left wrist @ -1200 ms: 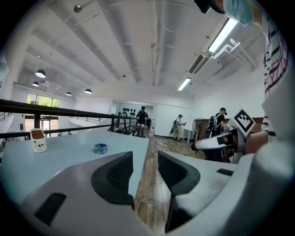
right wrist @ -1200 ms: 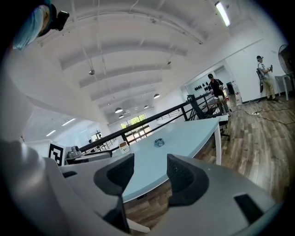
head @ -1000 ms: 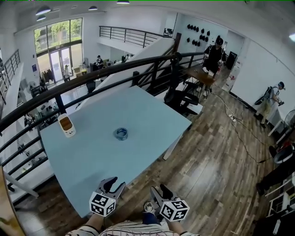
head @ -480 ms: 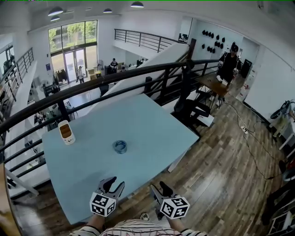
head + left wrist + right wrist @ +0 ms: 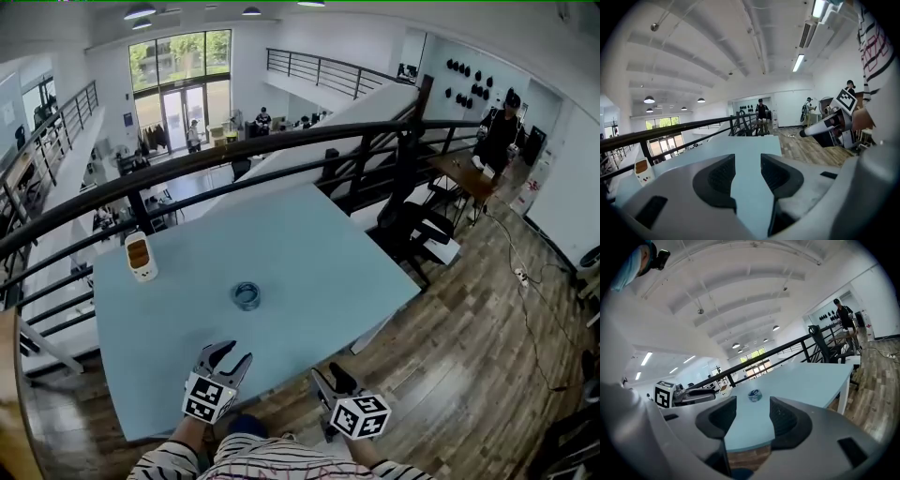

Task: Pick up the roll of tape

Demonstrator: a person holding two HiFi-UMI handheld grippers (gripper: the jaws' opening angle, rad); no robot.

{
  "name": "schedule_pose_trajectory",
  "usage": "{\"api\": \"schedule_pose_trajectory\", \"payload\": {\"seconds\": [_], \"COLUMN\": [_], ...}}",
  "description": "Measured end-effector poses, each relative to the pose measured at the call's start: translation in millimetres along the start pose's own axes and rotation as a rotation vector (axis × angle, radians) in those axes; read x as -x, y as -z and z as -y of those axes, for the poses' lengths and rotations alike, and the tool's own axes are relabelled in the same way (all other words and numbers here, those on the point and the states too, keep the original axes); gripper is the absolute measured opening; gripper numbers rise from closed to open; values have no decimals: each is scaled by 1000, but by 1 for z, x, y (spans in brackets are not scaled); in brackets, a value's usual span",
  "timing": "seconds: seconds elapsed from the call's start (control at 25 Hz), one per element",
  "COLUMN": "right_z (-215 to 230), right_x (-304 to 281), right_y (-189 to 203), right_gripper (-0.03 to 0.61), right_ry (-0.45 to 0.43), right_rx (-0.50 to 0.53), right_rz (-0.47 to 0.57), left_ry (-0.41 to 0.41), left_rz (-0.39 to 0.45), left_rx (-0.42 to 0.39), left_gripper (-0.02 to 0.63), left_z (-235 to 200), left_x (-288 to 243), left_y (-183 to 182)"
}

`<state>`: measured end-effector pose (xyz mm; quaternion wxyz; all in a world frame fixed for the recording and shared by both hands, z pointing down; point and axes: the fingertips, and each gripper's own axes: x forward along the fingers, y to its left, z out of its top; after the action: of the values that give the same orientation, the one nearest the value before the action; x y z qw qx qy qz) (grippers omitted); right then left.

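The roll of tape [image 5: 247,295] is a small blue ring lying flat near the middle of the light blue table [image 5: 309,244]. In the right gripper view the roll of tape [image 5: 754,395] shows ahead, just beyond the jaw gap. My left gripper [image 5: 228,354] hovers over the table's near edge, short of the tape, jaws open and empty. My right gripper [image 5: 330,379] hangs off the table's near edge above the wood floor, also open and empty. In the left gripper view the left gripper [image 5: 748,174] looks across bare table; the tape is not seen there.
A white device with an orange face [image 5: 141,257] stands at the table's far left. A black railing [image 5: 281,141] runs behind the table. Chairs and a desk [image 5: 441,216] stand to the right on the wood floor, where a person [image 5: 499,131] stands farther off.
The view has shifted so the table sits closer and more centred. Both grippers have moved forward, the left one now over the table's near edge. Jaws are unchanged.
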<state>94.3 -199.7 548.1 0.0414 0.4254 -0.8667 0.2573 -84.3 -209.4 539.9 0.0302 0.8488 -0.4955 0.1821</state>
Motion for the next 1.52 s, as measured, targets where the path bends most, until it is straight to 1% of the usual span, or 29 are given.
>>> {"api": "schedule_pose_trajectory", "payload": {"seconds": [0.16,0.32,0.56,0.68,0.8,0.96,1.08,1.36,1.52], "right_z": [2,4,15,18,21,25,27,47,53], "right_x": [-16,-30,-55,-67,-76,-85,-89,-88,-88], "right_y": [2,-3,-6,-10,-12,-11,-7,-5,-1], "right_gripper": [215,215,215,215,215,215,215,215,215], "right_ry": [-28,-17,8,13,15,19,34,96,133], "right_rx": [-2,-3,-15,-18,-21,-25,-38,-53,-56], "right_rz": [-22,-19,-29,-27,-32,-48,-59,-82,-91], "left_ry": [5,28,94,122,149,196,243,328,359], "left_rz": [-36,-81,-192,-231,-268,-342,-404,-497,-537], "left_rx": [-65,-149,-247,-306,-374,-473,-519,-566,-557], "left_gripper": [147,147,147,147,161,164,169,169,169], "left_z": [-16,-39,-71,-82,-91,-99,-105,-112,-115], "left_x": [-13,-33,-78,-98,-120,-148,-166,-213,-231], "left_y": [0,-3,-1,-4,-1,22,43,85,109]}}
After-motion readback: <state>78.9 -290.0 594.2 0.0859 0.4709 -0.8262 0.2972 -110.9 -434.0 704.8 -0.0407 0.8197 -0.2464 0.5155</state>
